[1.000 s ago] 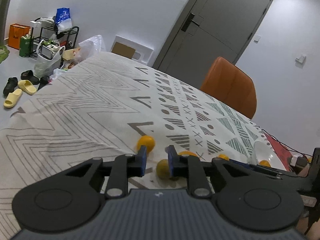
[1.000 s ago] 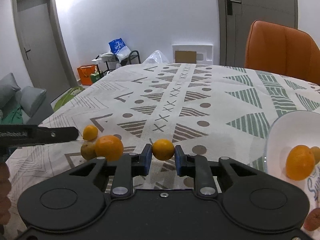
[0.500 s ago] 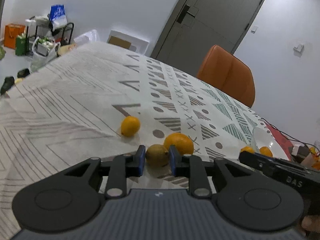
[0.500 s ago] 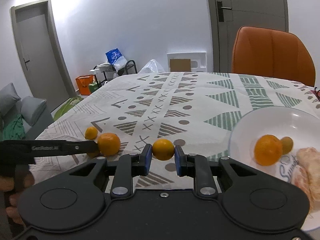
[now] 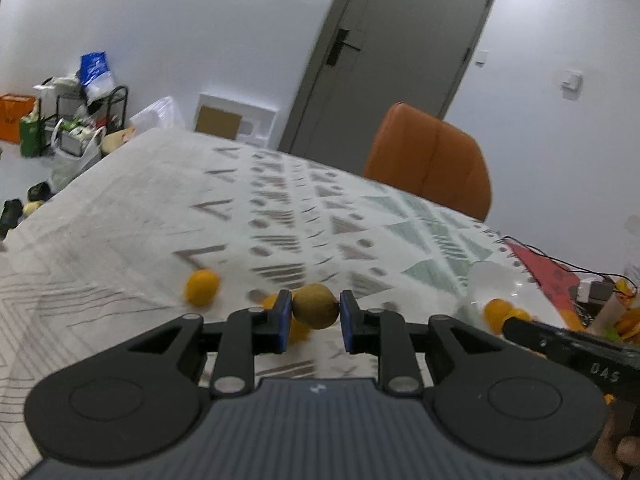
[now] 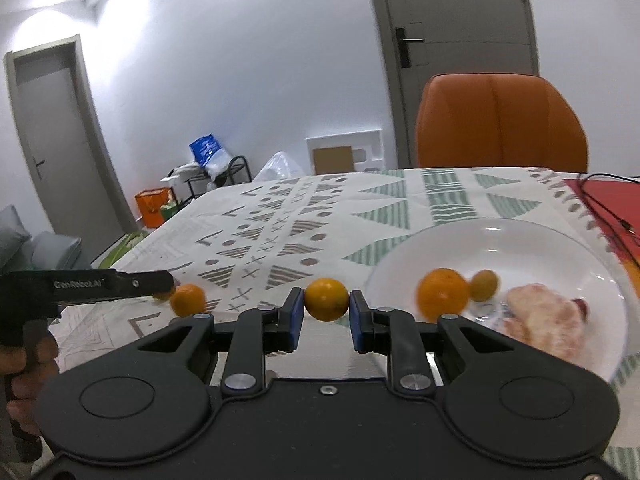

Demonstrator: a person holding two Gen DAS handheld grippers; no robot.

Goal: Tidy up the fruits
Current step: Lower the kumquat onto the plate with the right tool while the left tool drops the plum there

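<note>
The left gripper [image 5: 314,314] has just lifted the brown-green fruit [image 5: 315,306] off the tablecloth [image 5: 132,216], pinched between its fingers; the right gripper [image 6: 326,314], clamping a small orange [image 6: 326,299], has neared the white plate [image 6: 520,240], so both deliveries look imminent

A brownish-green round fruit [image 5: 315,306] sits pinched between the left jaws, and a small orange [image 6: 326,299] between the right jaws. Two oranges [image 5: 202,287] [image 6: 187,299] lie on the table. The white plate [image 6: 520,240] holds an orange [image 6: 442,295], a small greenish fruit [image 6: 484,285] and peeled pink segments [image 6: 544,320].
</note>
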